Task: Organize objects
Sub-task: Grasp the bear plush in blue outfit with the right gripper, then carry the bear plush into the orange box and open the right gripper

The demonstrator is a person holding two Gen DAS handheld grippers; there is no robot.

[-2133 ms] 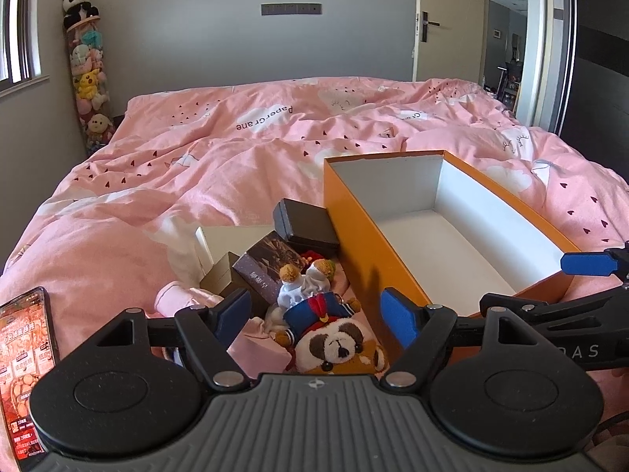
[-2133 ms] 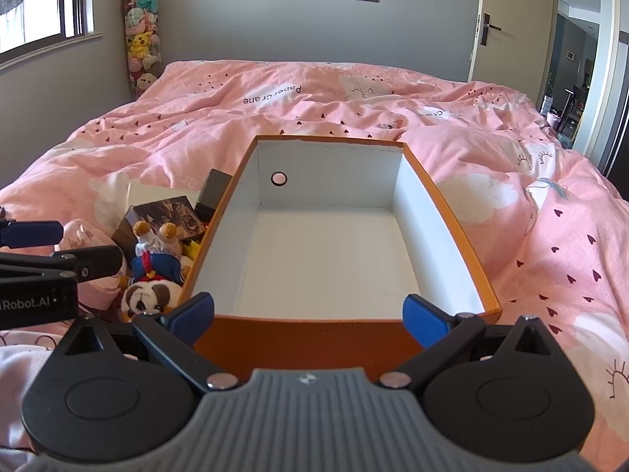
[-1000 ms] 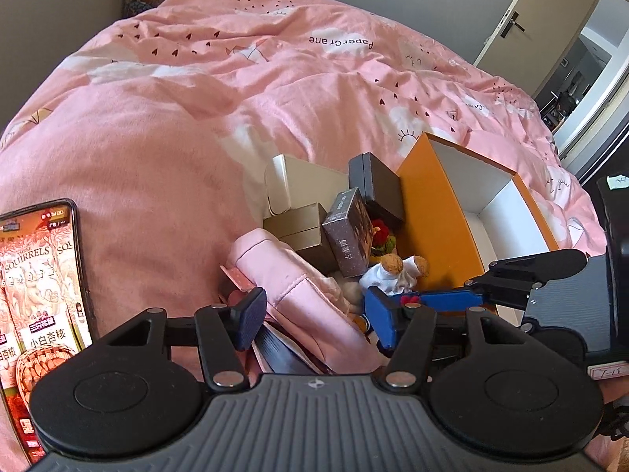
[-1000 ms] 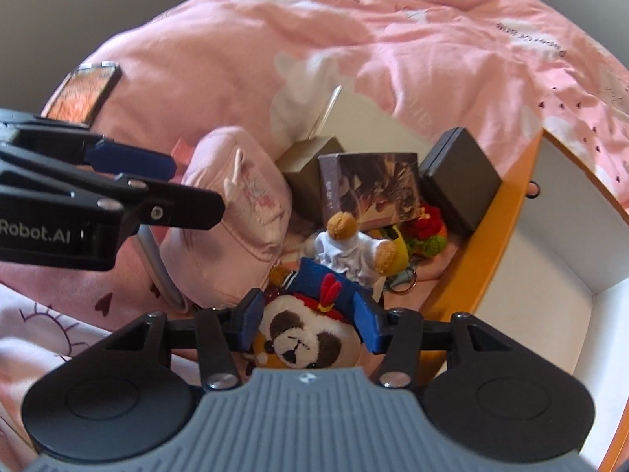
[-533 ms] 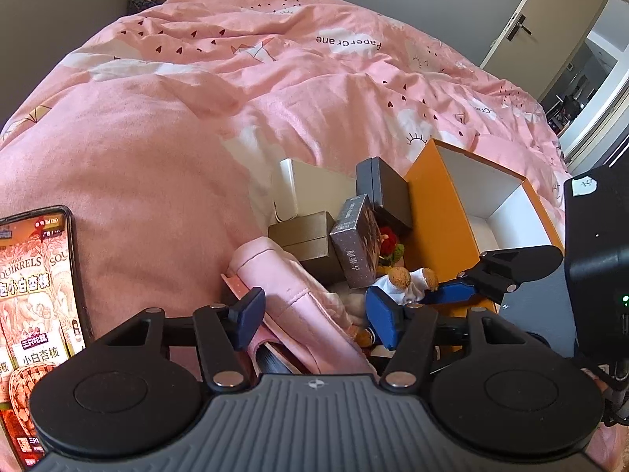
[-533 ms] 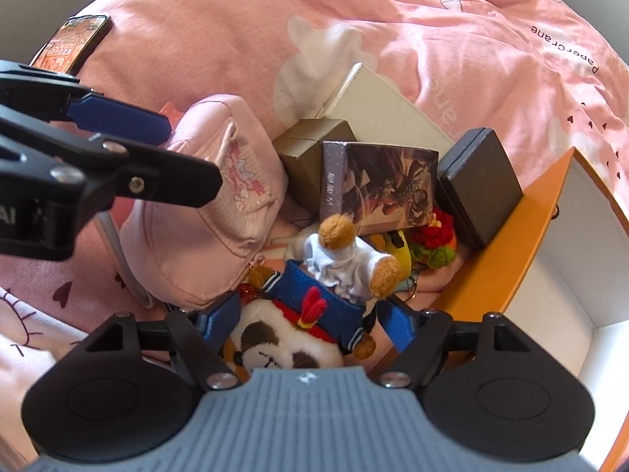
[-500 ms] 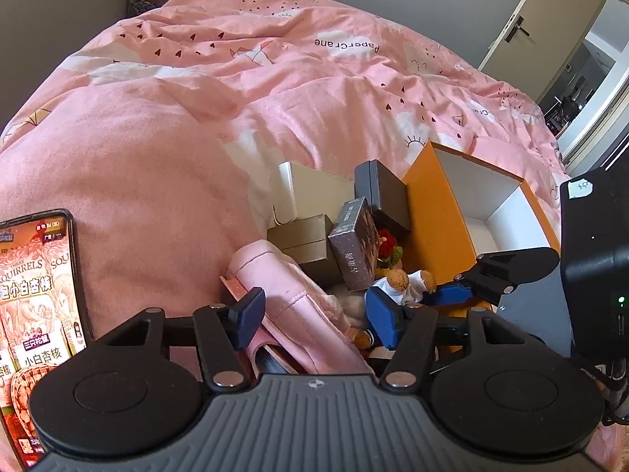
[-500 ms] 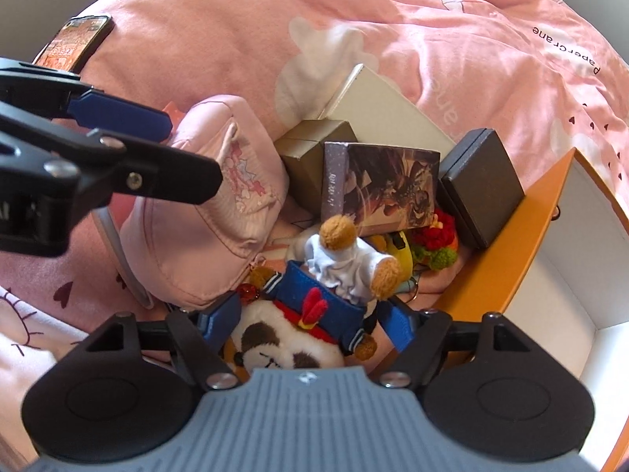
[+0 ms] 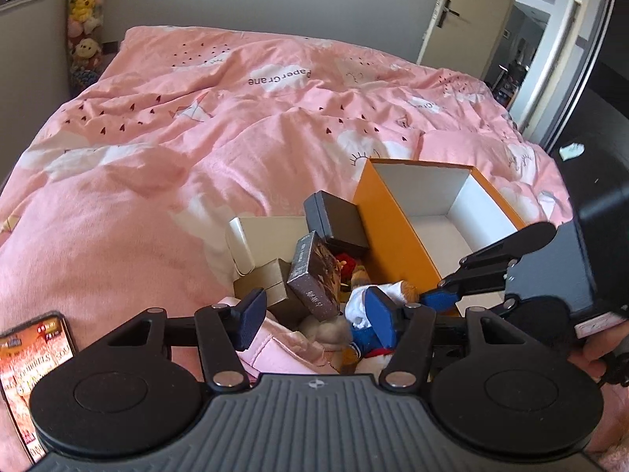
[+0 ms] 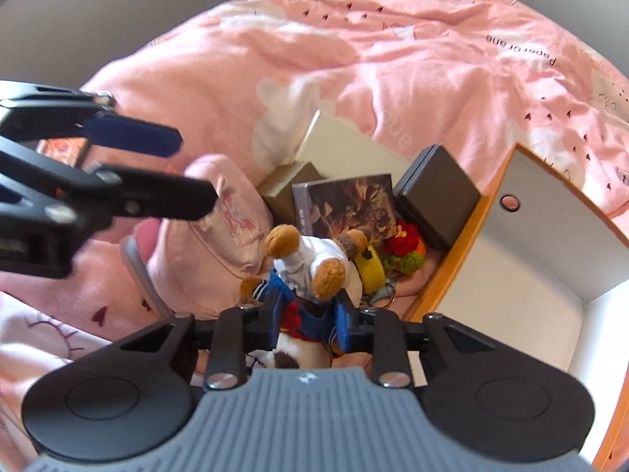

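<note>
A plush panda toy [image 10: 310,263] in blue and white clothes lies beside the orange box [image 10: 444,275], which has a white inside. My right gripper [image 10: 308,316] points down over it. Its jaws are closing, and both blue pads press on the toy's blue jacket. The panda's head is half hidden under the gripper body. From the left wrist, the toy [image 9: 359,306] and the right gripper [image 9: 436,299] show next to the orange box [image 9: 397,236]. My left gripper [image 9: 316,320] hovers over a pink cap [image 9: 275,350]. Its jaws are closing slightly and touch nothing.
Left of the orange box lie a dark printed box [image 10: 350,204], a black box [image 10: 436,196], a tan box [image 10: 283,185], a flat white box [image 10: 346,145] and a red and green knitted piece [image 10: 405,244]. A phone [image 9: 27,362] rests on the pink duvet [image 9: 196,137].
My right jaws have closed from wide apart onto the panda toy's jacket. My left gripper has risen and rolled, so more of the room and door shows.
</note>
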